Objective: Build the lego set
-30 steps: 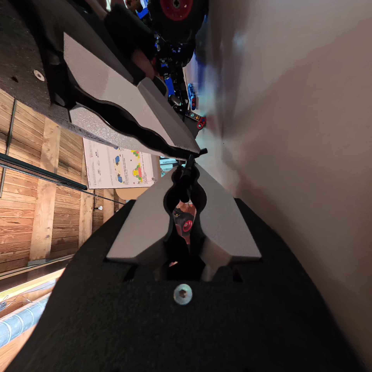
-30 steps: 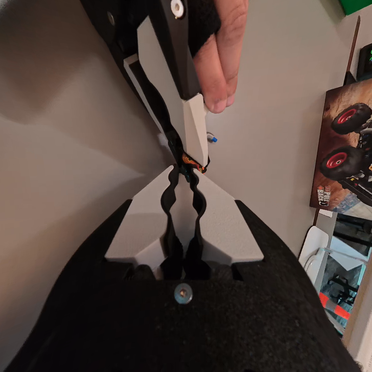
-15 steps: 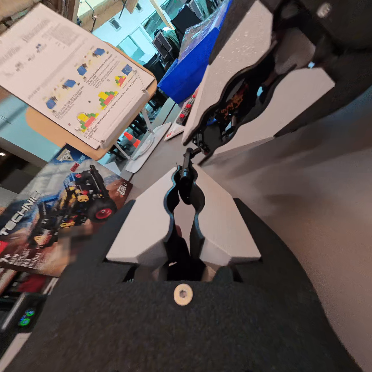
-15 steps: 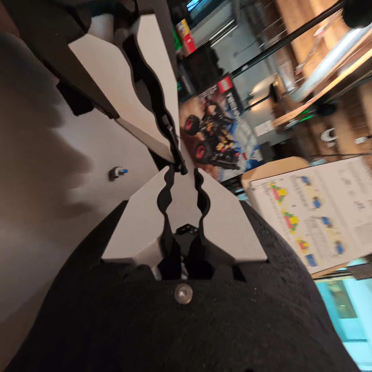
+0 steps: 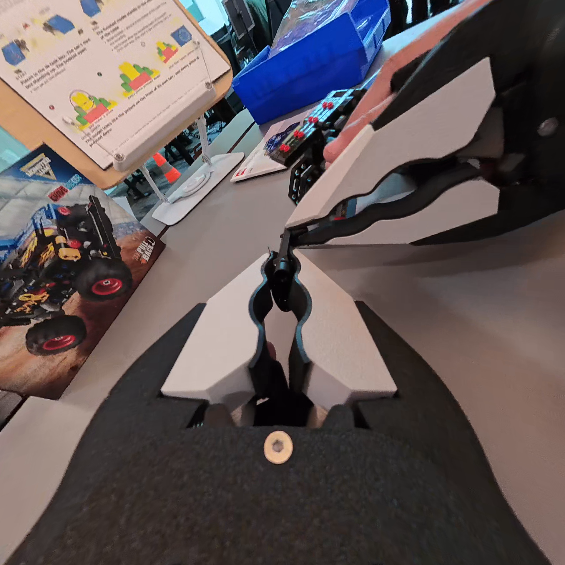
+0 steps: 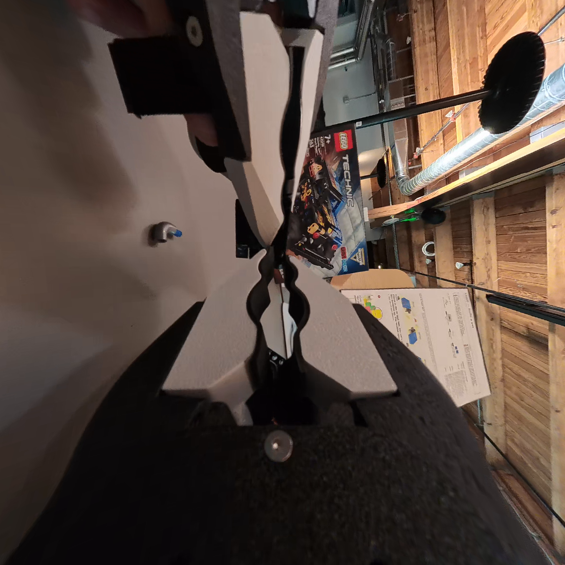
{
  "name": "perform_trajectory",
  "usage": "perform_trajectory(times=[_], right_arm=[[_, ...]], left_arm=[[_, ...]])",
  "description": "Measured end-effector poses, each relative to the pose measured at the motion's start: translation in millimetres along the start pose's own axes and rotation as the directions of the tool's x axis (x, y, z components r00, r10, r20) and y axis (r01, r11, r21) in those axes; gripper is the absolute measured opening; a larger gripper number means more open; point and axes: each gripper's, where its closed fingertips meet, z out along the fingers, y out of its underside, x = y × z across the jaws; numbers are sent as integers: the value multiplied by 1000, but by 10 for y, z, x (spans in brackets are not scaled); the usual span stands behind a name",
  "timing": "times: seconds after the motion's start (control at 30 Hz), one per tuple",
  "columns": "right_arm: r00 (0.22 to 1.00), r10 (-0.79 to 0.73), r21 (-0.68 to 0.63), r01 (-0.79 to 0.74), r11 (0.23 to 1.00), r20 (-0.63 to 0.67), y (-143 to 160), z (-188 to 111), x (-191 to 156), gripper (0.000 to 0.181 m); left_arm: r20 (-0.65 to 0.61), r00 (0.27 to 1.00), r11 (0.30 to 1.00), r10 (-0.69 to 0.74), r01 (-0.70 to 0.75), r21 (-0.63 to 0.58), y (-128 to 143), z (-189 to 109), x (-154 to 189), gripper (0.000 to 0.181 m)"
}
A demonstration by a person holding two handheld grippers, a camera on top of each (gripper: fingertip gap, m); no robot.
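Gripping a small black peg (image 5: 282, 275), the left claw (image 5: 279, 256) is closed on it near the tips, low over the grey tabletop (image 5: 428, 321). A second ago this view lay rolled on its side toward a wood wall; now it sits level, with the toy box (image 5: 61, 260) at left, the instruction sheet (image 5: 107, 76) on its stand behind, then a blue bin (image 5: 305, 61) and a dark part-built model (image 5: 312, 137). At right the right claw (image 5: 293, 229) meets the left one tip to tip, pinched on a thin black bar (image 5: 286, 241) that touches the peg; half a second ago its jaws stood parted. In its own rolled view, a loose grey-and-blue pin (image 6: 163, 235) lies apart on the tabletop.
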Motion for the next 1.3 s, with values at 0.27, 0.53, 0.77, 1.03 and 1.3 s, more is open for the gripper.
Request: perform_trajectory(times=[0.27, 0.53, 0.77, 1.03, 1.3], right_arm=[[1000, -9, -39, 10, 999, 12, 47, 63, -36, 4], [991, 94, -38, -91, 995, 91, 49, 85, -74, 4], [693, 536, -167, -527, 833, 482, -32, -78, -157, 4], [100, 779, -360, -845, 395, 619, -207, -367, 18, 3], [176, 793, -336, -837, 433, 583, -248, -335, 33, 0]], left_arm=[[52, 998, 997, -36, 39, -69, 76, 40, -67, 5], [111, 980, 983, 163, -152, -100, 94, 23, -81, 4], [254, 738, 777, 625, -618, -118, -70, -85, -47, 3], [412, 577, 652, 706, -756, -59, -411, -250, 42, 3], [448, 562, 649, 696, -759, -55, -450, -313, 12, 4]])
